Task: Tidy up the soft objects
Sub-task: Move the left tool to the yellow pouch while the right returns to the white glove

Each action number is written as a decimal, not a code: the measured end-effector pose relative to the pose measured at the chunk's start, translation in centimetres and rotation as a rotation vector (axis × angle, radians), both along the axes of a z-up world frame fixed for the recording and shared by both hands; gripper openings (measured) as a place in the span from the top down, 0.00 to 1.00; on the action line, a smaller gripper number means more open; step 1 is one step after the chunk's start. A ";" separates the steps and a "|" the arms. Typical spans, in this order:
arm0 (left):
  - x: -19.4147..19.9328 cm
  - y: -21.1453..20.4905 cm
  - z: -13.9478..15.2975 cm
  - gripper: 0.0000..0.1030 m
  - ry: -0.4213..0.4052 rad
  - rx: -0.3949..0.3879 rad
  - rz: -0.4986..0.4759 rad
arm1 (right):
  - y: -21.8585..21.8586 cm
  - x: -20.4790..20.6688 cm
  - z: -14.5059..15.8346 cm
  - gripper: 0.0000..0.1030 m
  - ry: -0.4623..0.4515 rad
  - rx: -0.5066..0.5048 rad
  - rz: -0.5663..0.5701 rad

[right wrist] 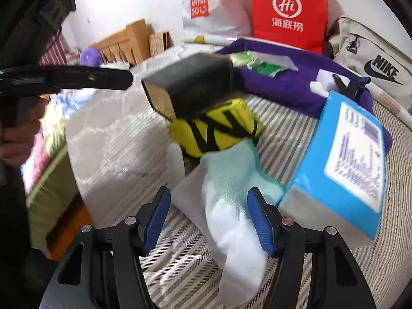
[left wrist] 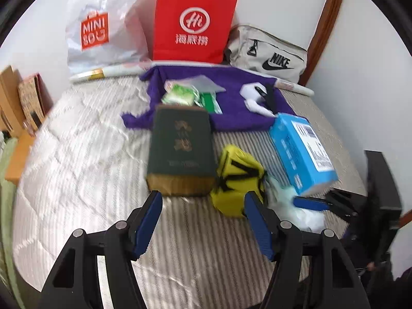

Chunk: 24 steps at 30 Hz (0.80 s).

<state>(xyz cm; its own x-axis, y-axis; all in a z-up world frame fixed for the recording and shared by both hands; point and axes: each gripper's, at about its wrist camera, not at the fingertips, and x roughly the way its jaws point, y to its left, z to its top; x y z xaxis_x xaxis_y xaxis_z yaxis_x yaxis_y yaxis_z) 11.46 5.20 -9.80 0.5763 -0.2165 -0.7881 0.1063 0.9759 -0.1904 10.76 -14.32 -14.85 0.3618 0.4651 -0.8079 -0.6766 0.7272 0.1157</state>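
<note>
The soft white-and-mint sock point(right wrist: 231, 200) lies on the striped grey bed point(right wrist: 116, 141), between the right gripper point(right wrist: 209, 222)'s open jaws, its toe cut off below. The yellow black-strapped pouch point(right wrist: 216, 128) touches it beyond, partly hidden by the blurred dark green box point(right wrist: 190, 85). The left gripper point(left wrist: 203, 221) hangs open over bare quilt before that box.

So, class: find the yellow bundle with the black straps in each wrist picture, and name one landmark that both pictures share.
Left wrist view: the yellow bundle lies low and just right of centre, beside the dark green box, close to the left gripper.
Right wrist view: it sits at centre, beyond the pale sock between the right gripper's open jaws.
Shared landmark: the red paper bag at the back wall.
</note>
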 end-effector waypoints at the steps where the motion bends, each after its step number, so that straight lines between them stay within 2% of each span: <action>1: 0.0 -0.3 -0.6 0.38 0.016 -0.019 -0.007 | 0.2 -0.1 -0.4 0.40 -0.004 -0.013 0.002; 3: 0.4 -0.8 -1.5 0.38 0.041 -0.033 0.003 | 0.2 -0.4 -1.0 0.42 -0.011 -0.032 -0.002; 4: 0.7 -1.1 -2.1 0.38 0.060 -0.049 0.018 | 0.0 -0.6 -1.0 0.48 -0.026 -0.037 -0.010; 5: 0.7 -1.3 -2.6 0.38 0.069 -0.064 0.028 | -0.1 -0.7 -1.0 0.59 -0.038 -0.042 -0.021; 6: 0.9 -1.6 -3.0 0.38 0.077 -0.083 0.037 | -0.5 -0.7 -1.0 0.63 -0.040 -0.043 -0.030; 8: 1.2 -2.0 -3.7 0.38 0.091 -0.126 0.062 | -1.4 -0.8 -0.9 0.79 -0.023 -0.023 -0.047; 11: 1.3 -2.6 -4.4 0.38 0.090 -0.145 0.075 | -2.9 -1.0 -0.8 0.85 0.012 0.025 -0.057; 20: 2.9 -3.9 -5.9 0.38 0.119 -0.125 0.150 | -6.4 -3.7 0.5 0.87 0.008 0.055 -0.095; 24: 3.7 -5.1 -6.9 0.38 0.147 -0.081 0.133 | -8.1 -4.2 0.4 0.87 -0.002 0.035 -0.122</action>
